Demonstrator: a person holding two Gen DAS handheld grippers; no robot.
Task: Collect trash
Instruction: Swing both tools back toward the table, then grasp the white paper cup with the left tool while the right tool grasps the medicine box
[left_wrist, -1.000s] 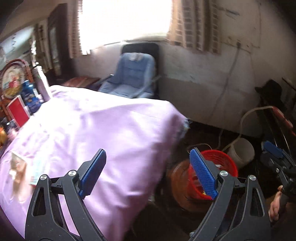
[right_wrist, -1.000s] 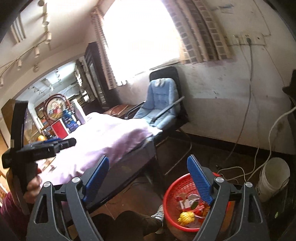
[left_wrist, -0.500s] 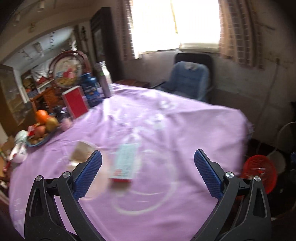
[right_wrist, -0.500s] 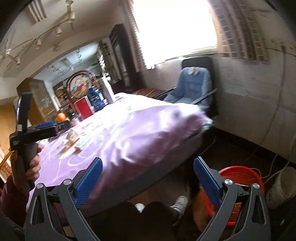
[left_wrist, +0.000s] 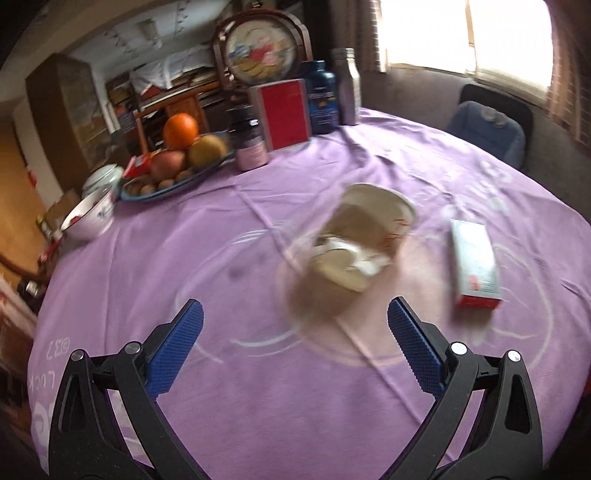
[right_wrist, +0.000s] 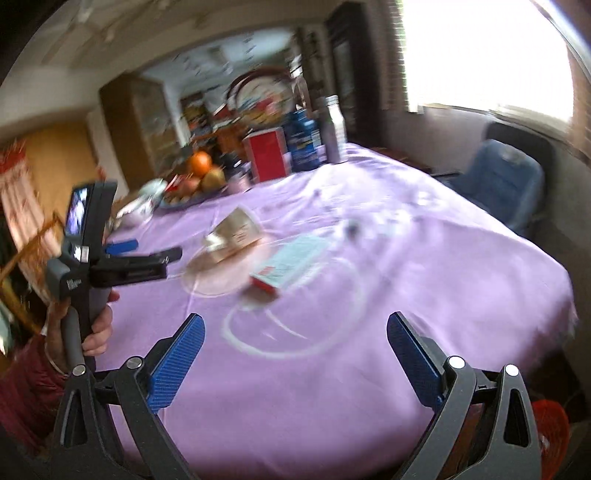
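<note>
A crushed paper cup (left_wrist: 358, 240) lies on its side on the purple tablecloth (left_wrist: 258, 387), its mouth towards me; it also shows in the right wrist view (right_wrist: 236, 234). A small pale-blue and red carton (left_wrist: 474, 264) lies flat to its right, also in the right wrist view (right_wrist: 291, 266). My left gripper (left_wrist: 293, 350) is open and empty, just short of the cup; it appears from the side in the right wrist view (right_wrist: 140, 254). My right gripper (right_wrist: 293, 354) is open and empty above the table's near edge. The red basket (right_wrist: 552, 424) is at lower right.
A fruit plate (left_wrist: 173, 173), a white bowl (left_wrist: 88, 218), a dark jar (left_wrist: 249, 142), a red box (left_wrist: 284, 110) and bottles (left_wrist: 347, 86) stand along the far side of the table. A blue chair (left_wrist: 491, 129) is behind it.
Both grippers have swung left from the floor and red basket to face the table. The left gripper has come close to the cup and carton. Both stayed open.
</note>
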